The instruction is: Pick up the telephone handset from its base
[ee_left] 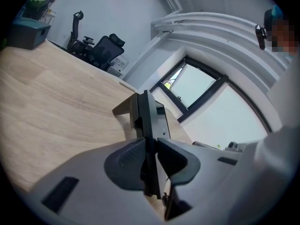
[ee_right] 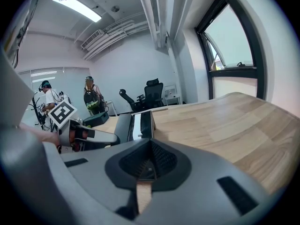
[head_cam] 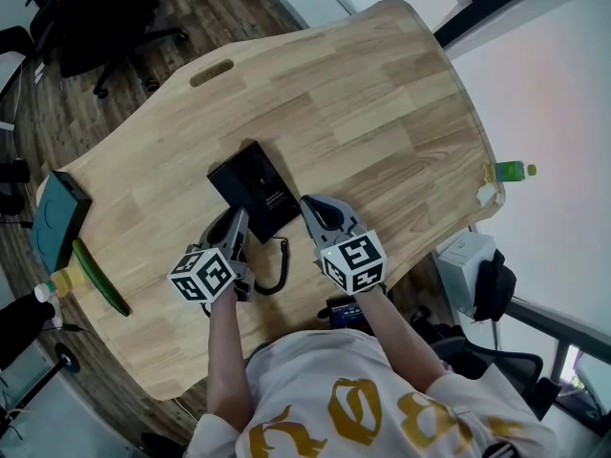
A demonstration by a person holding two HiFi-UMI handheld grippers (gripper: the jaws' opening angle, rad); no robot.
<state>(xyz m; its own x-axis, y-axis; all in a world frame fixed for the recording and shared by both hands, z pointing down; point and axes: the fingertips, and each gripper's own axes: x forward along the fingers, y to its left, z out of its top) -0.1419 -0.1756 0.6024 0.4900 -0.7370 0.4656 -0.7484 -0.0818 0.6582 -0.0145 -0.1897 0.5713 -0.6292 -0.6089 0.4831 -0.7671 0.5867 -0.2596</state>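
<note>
A black telephone base lies on the wooden table, its coiled cord trailing toward me. My left gripper sits at the base's near left corner. In the left gripper view its jaws close on the thin black edge of the handset, both pads against it. My right gripper rests just right of the base, shut with nothing between its pads. The right gripper view shows the phone side-on, with the left gripper beyond it.
A teal box, a green rod and a small bottle sit at the table's left edge. A green bottle stands at its right edge. Office chairs stand beyond; two people stand far off.
</note>
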